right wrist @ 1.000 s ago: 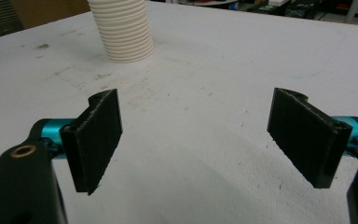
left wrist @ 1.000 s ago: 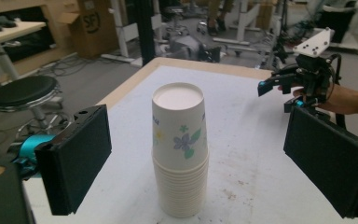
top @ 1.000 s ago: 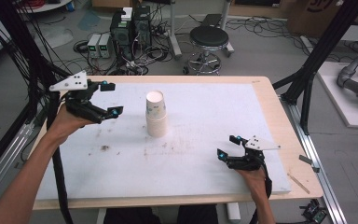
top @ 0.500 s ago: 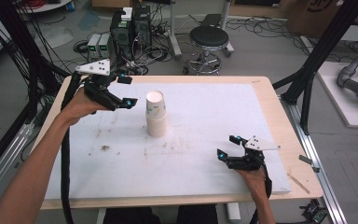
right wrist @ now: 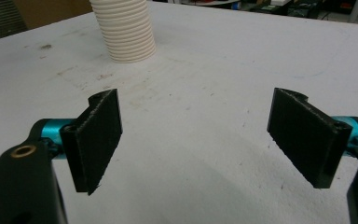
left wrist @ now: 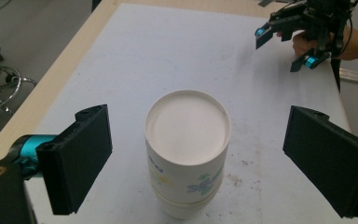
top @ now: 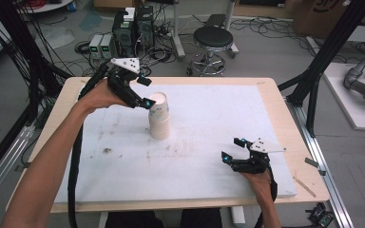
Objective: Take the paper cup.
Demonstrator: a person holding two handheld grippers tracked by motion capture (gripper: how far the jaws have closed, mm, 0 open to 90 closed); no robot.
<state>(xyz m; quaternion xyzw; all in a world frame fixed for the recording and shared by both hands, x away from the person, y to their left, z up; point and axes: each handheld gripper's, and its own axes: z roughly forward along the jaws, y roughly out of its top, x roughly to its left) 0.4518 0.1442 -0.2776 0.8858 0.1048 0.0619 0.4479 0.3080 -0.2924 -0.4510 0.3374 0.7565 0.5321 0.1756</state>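
Note:
A stack of upturned white paper cups (top: 159, 118) stands near the middle of the white table sheet (top: 204, 114). My left gripper (top: 146, 91) hovers open just left of the stack's top. In the left gripper view its jaws flank the top cup (left wrist: 186, 135), which has a flower print, without touching it. My right gripper (top: 232, 149) rests open near the front right of the sheet, with nothing between its jaws. The right gripper view has the ribbed cup stack (right wrist: 126, 30) far ahead of that open gripper (right wrist: 198, 116). The right gripper (left wrist: 284, 46) appears far off in the left gripper view.
The sheet covers a wooden table (top: 285, 118) with bare edges. Beyond the far edge stand a black stool (top: 214, 38), computer boxes (top: 133, 23) and cables. Black frame posts (top: 321, 66) rise at the right. A small wooden stick (top: 306, 186) lies at the right edge.
My left gripper has moved right and forward from the table's left side to the top of the cup stack. The right gripper has stayed still.

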